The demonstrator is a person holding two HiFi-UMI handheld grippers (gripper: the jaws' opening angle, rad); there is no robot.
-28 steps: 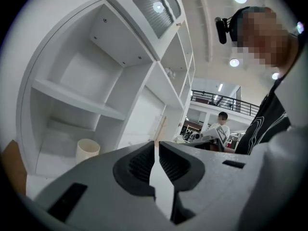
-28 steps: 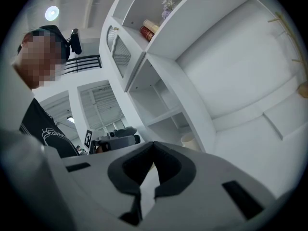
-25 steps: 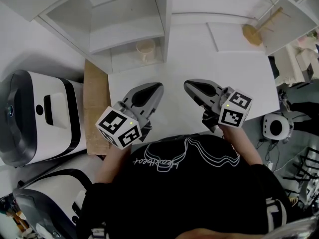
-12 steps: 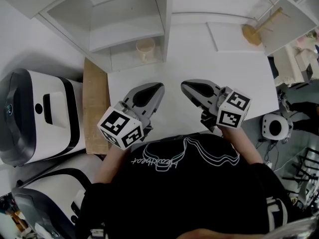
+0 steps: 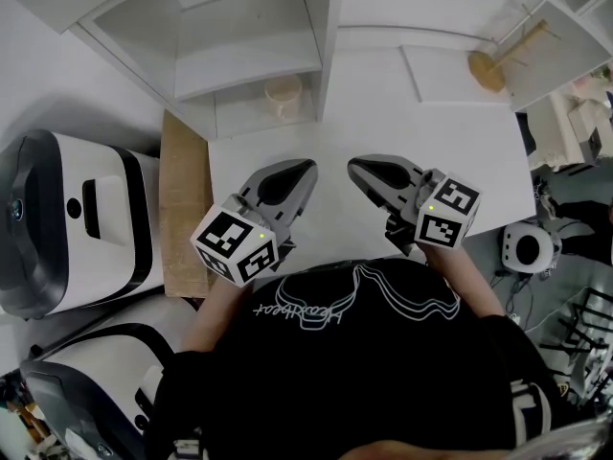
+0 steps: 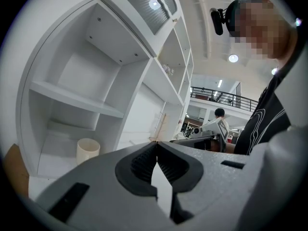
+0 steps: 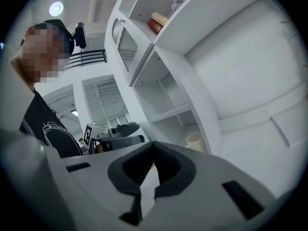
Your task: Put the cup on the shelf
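Observation:
A cream cup (image 5: 284, 94) stands upright in the bottom compartment of the white shelf unit (image 5: 239, 27), near its right wall. It also shows in the left gripper view, cup (image 6: 88, 151), and the right gripper view, cup (image 7: 195, 141). My left gripper (image 5: 305, 168) hovers over the white table (image 5: 441, 142), short of the shelf, jaws shut with nothing between them. My right gripper (image 5: 354, 166) is beside it, tips pointing inward, also shut and empty. Both are well clear of the cup.
A wooden board (image 5: 184, 199) lies along the table's left edge. Two white-and-black machines (image 5: 67, 223) stand to its left. A wooden peg stand (image 5: 490, 65) lies at the far right. Upper shelves hold books (image 7: 156, 23).
Both grippers keep their places and stay shut. The head view has only shifted a little.

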